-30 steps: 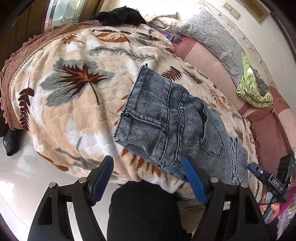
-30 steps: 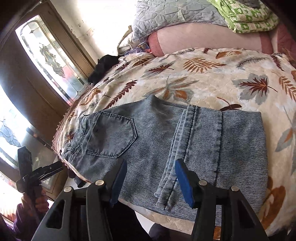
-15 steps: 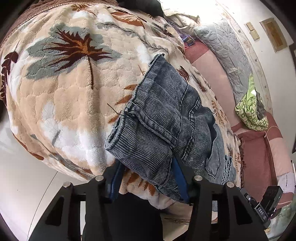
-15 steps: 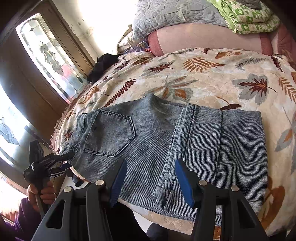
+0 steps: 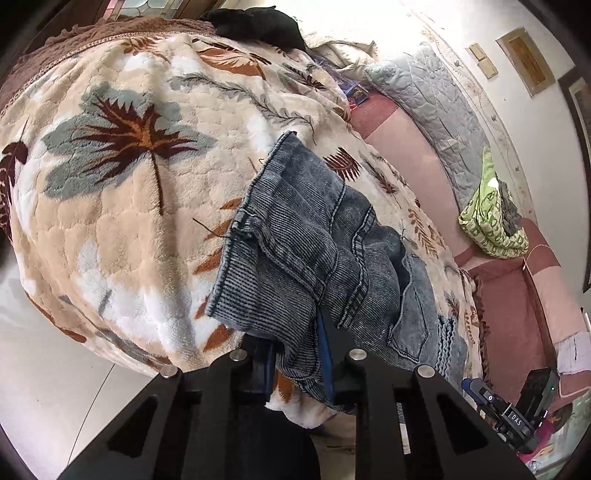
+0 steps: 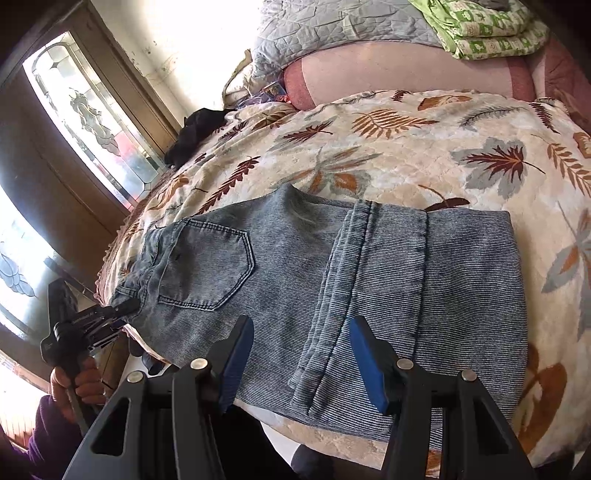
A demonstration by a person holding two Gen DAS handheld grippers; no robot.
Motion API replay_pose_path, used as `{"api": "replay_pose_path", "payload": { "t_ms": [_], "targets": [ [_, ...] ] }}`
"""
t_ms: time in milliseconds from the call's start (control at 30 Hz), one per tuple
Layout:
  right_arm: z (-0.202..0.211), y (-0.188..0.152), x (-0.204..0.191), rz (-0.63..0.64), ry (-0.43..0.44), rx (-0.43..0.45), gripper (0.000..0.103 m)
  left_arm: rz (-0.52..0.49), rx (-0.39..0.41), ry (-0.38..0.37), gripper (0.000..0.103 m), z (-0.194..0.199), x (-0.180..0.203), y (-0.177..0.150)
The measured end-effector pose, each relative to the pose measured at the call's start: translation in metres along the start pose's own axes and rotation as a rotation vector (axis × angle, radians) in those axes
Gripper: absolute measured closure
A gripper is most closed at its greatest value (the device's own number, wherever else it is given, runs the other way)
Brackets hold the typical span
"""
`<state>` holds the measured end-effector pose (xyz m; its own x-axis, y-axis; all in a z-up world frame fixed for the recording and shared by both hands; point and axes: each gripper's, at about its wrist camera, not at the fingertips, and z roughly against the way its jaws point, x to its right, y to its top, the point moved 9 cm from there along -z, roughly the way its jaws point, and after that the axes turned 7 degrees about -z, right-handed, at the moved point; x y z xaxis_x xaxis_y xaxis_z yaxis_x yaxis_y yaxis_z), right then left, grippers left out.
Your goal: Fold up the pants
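Folded blue-grey denim pants (image 5: 306, 236) lie on a leaf-patterned blanket (image 5: 129, 184). My left gripper (image 5: 297, 360) is at their waistband end, its jaws closing, and the blue pads pinch a bunched fold of denim. From the right wrist view, that same gripper (image 6: 125, 306) bites the waistband beside the back pocket, held by a hand. The pants (image 6: 406, 280) lie flat there with the legs folded across. My right gripper (image 6: 301, 365) hovers open over their near edge, with nothing between its fingers. It also shows at the left wrist view's lower right (image 5: 480, 393).
A black garment (image 5: 255, 22) lies at the bed's far end. A grey quilt (image 5: 424, 110) and a folded green blanket (image 5: 487, 221) rest on the pink bedding by the wall. A glass-panelled door (image 6: 85, 122) stands at left. Pale floor tiles (image 5: 44, 369) lie below the bed edge.
My left gripper moved in onto the pants' near end and its jaws closed from wide apart onto the denim, bunching it. The right gripper stayed where it was.
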<state>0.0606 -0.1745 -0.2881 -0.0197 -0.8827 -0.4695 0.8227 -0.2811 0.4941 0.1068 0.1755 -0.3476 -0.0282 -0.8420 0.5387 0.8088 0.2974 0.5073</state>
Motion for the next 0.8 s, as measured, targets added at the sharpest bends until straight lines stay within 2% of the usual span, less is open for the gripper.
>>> {"api": "replay_pose_path", "payload": {
  "t_ms": [133, 233, 333, 533, 667, 800],
  "targets": [
    [0.006, 0.002, 0.008, -0.025, 0.002, 0.016, 0.045, -0.082, 0.030, 0.026, 0.088, 0.012, 0.020, 0.007],
    [0.014, 0.006, 0.017, -0.050, 0.006, 0.040, 0.045, -0.181, 0.056, 0.051, 0.089, 0.024, 0.044, 0.016],
    [0.023, 0.010, 0.030, -0.084, 0.009, 0.065, 0.045, -0.308, 0.070, 0.093, 0.089, 0.032, 0.076, 0.024],
    [0.046, 0.017, 0.063, -0.154, 0.005, 0.120, 0.045, -0.575, 0.087, 0.098, 0.089, 0.035, 0.157, 0.023],
    [0.062, 0.020, 0.092, -0.222, 0.005, 0.155, 0.045, -0.799, 0.053, 0.060, 0.089, 0.019, 0.224, -0.008],
    [0.077, 0.021, 0.117, -0.275, -0.005, 0.189, 0.045, -0.967, -0.049, -0.009, 0.090, -0.017, 0.274, -0.062]
  ]
}}
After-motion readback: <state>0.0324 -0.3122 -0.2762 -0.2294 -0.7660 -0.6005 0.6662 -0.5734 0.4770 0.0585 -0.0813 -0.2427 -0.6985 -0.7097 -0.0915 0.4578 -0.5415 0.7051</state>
